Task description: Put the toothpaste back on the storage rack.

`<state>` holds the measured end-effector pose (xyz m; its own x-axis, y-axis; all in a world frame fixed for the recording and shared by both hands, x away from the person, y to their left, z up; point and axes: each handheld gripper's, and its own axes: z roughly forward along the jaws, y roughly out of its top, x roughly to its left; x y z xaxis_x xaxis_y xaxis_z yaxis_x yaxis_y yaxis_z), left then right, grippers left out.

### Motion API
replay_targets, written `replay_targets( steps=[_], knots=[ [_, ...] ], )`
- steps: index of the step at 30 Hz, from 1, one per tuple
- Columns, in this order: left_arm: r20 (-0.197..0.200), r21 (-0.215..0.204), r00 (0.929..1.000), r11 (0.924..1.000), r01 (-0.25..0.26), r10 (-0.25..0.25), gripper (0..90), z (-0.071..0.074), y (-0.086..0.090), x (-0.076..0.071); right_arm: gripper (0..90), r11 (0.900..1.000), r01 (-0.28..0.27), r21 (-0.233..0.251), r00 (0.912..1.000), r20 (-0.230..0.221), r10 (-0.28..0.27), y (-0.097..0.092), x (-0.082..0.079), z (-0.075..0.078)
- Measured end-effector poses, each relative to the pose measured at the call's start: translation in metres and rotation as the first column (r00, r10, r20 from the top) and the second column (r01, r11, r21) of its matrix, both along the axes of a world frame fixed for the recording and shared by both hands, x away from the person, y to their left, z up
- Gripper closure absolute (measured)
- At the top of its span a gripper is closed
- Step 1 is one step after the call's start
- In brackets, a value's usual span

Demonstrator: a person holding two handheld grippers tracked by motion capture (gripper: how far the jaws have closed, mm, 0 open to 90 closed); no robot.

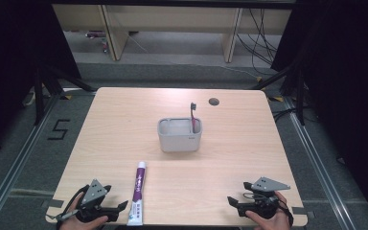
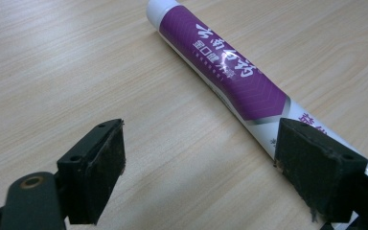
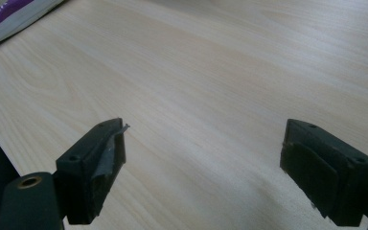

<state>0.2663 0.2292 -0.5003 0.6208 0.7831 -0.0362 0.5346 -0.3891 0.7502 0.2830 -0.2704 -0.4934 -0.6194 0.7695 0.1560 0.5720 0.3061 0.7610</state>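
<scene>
Purple-and-white toothpaste tube (image 1: 138, 192) lying flat on the pale woodgrain table (image 1: 239, 143) near the front edge, white cap pointing away. Just left of it, left gripper (image 1: 120, 207), jaws spread wide, nothing between them, one black foam-faced pad just in front of the tube's crimped end in the left gripper view. Far across at the front right corner, right gripper (image 1: 231, 201), jaws wide apart over bare wood. Mid-table, grey rectangular plastic holder (image 1: 179, 135), rounded corners, a toothbrush (image 1: 192, 115) standing upright inside. Small round hole (image 1: 213, 101) near the table's far edge.
</scene>
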Motion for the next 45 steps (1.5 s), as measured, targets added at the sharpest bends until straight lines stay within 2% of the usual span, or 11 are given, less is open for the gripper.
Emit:
replay_targets(
  steps=[8, 9, 12, 16, 29, 34, 36, 37, 39, 42, 45],
  knots=[
    [0.009, -0.004, 1.0, 1.0, -0.001, 0.001, 17.3, 0.0, 0.0, 0.0, 17.3, 1.0, 0.002, -0.005, 0.9999, -0.014, -0.002, 0.001, -0.001, 0.0],
    [0.009, -0.004, 1.0, 1.0, -0.002, 0.002, 17.3, 0.0, 0.0, 0.0, 17.3, 0.9995, -0.008, -0.029, 0.9999, 0.01, 0.009, -0.001, 0.001, 0.0],
    [0.013, -0.009, 0.9999, 0.9999, -0.008, 0.008, 17.7, -0.001, -0.001, 0.0, 17.4, 1.0, 0.0, -0.009, 0.9998, -0.019, -0.001, 0.0, 0.0, -0.001],
    [0.013, -0.017, 0.9999, 0.9998, -0.002, 0.002, 21.2, 0.001, 0.0, -0.001, 18.0, 0.9996, -0.017, -0.025, 0.9999, 0.002, 0.017, 0.0, 0.002, -0.001],
    [0.084, -0.059, 0.9946, 0.996, 0.067, -0.062, 63.7, 0.004, -0.006, -0.009, 19.6, 0.9992, -0.009, -0.038, 0.9997, -0.025, 0.008, 0.002, 0.0, 0.0],
    [0.093, -0.012, 0.9886, 0.9926, 0.12, -0.119, 76.5, 0.006, -0.007, -0.011, 20.0, 0.9992, -0.01, -0.037, 0.9996, -0.027, 0.009, 0.002, 0.0, 0.0],
    [0.098, -0.045, 0.9897, 0.993, 0.109, -0.104, 78.8, 0.004, -0.01, -0.012, 20.1, 0.9995, -0.01, -0.031, 0.9997, -0.022, 0.01, 0.003, 0.0, -0.001],
    [0.095, 0.001, 0.9874, 0.9919, 0.127, -0.127, 83.1, 0.006, -0.008, -0.012, 20.1, 0.9992, -0.01, -0.04, 0.9996, -0.027, 0.009, 0.002, 0.0, 0.0],
    [0.099, -0.02, 0.9879, 0.9923, 0.123, -0.12, 86.3, 0.005, -0.01, -0.013, 20.2, 0.9992, -0.01, -0.039, 0.9996, -0.026, 0.009, 0.002, 0.0, 0.0],
    [0.099, 0.029, 0.9841, 0.989, 0.145, -0.148, 89.2, 0.006, -0.008, -0.012, 20.4, 0.9994, -0.013, -0.032, 0.9997, -0.019, 0.012, 0.003, 0.0, -0.001],
    [0.093, 0.011, 0.9861, 0.9905, 0.137, -0.138, 89.4, 0.004, -0.011, -0.013, 20.6, 0.9982, -0.024, -0.054, 0.9997, 0.0, 0.024, 0.002, 0.001, 0.0]
  ],
)
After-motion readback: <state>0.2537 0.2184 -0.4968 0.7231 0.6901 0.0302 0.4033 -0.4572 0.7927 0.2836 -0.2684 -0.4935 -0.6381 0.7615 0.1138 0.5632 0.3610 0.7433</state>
